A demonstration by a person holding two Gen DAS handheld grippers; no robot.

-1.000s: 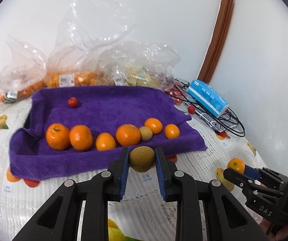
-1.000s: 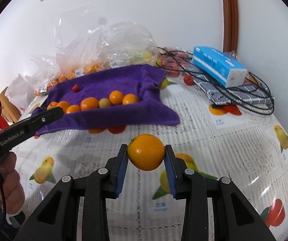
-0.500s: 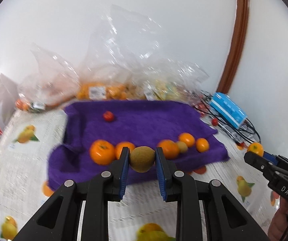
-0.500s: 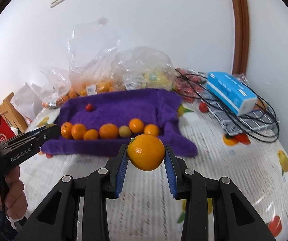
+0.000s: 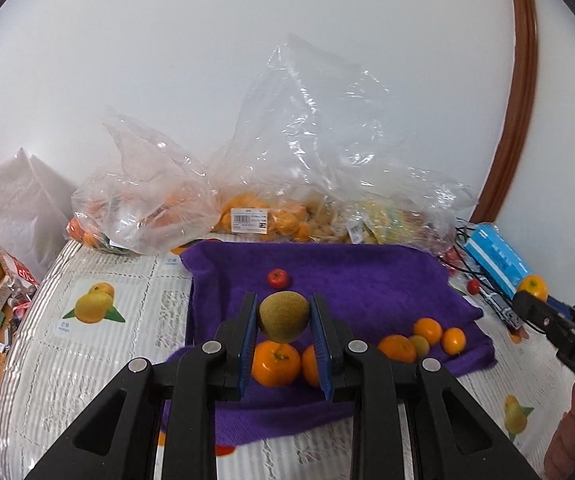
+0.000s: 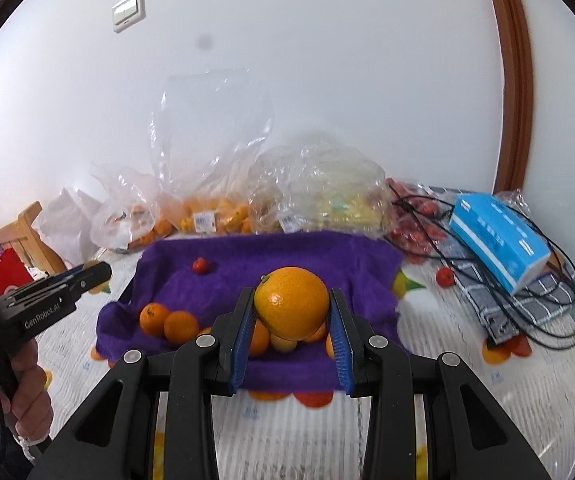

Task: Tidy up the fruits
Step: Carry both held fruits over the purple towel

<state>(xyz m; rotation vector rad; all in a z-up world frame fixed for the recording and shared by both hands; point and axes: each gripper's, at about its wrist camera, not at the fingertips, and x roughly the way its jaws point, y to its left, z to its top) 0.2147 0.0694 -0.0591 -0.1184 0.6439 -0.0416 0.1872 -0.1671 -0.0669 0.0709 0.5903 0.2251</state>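
Both tongs have risen and moved in over the purple towel [image 5: 367, 280], each carrying fruit.

Left tongs [image 5: 283, 320] clamp a brownish-green kiwi [image 5: 284, 317] above the row of oranges [image 5: 275, 362] — right tongs [image 6: 291, 308] clamp a large orange [image 6: 291, 302] over the towel's front edge on the bench [image 6: 467, 392].

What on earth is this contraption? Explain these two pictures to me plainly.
No robot here: a person holds a hand-held tool in each hand, and a camera on each looks along its black fingers. In the left-hand view, the left tongs grip a brownish-green fruit. In the right-hand view, the right tongs grip an orange. Each view also shows the other tool at its edge. On the fruit-print tablecloth lies a purple towel with oranges in a row and one small red fruit. Behind are clear bags of fruit; to the right, a blue box and black cables.
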